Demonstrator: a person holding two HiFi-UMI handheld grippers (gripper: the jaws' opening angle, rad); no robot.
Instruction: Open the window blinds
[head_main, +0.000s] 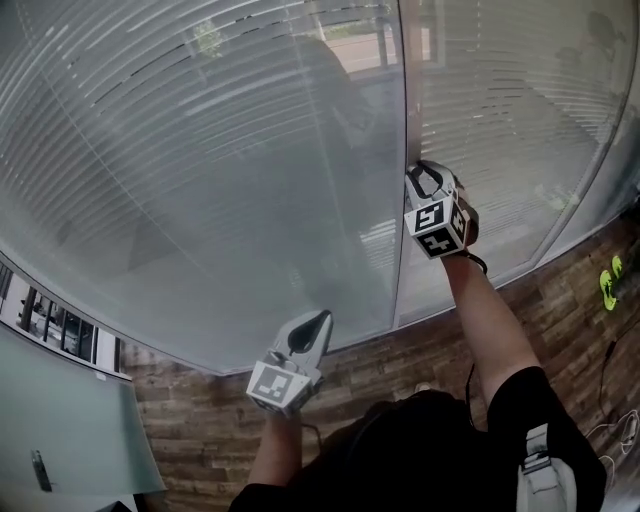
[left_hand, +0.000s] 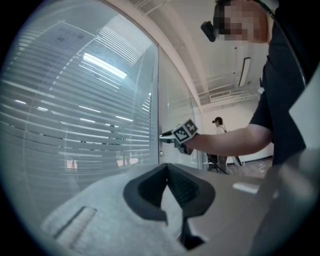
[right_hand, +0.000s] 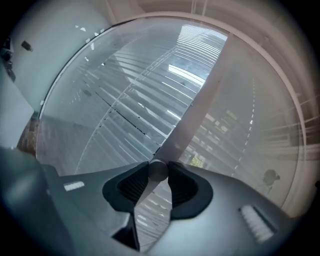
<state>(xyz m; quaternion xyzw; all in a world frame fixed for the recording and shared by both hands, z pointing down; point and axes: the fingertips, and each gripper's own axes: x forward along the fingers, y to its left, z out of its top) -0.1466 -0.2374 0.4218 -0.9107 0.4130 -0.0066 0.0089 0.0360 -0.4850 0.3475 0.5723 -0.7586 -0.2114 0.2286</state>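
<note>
Our left gripper (head_main: 318, 325) hangs low in front of the glass, near the wood floor (head_main: 420, 345). Its jaws are closed together, with nothing between them. It has no job right now.

Next come the window blinds (head_main: 200, 150). They sit behind the big glass wall and fill it from top to bottom. The thin slats lie flat in rows. We can see a little light and some shapes between them, so we think they are only part way open.

To the right of that pane is a pale post (head_main: 404, 120) that runs up and down between two panes. A small round knob (right_hand: 158, 170) sticks out of it.

Our right gripper (head_main: 420, 176) is up at the post. Its jaws are about half open and squeeze the knob from both sides.

We think we are at the step of twisting the knob to tip the slats. The next move needs us to roll the right hand around the knob. We must squeeze tight so the smooth knob does not slip. We should stay in one place and watch the slats for bigger gaps.
</note>
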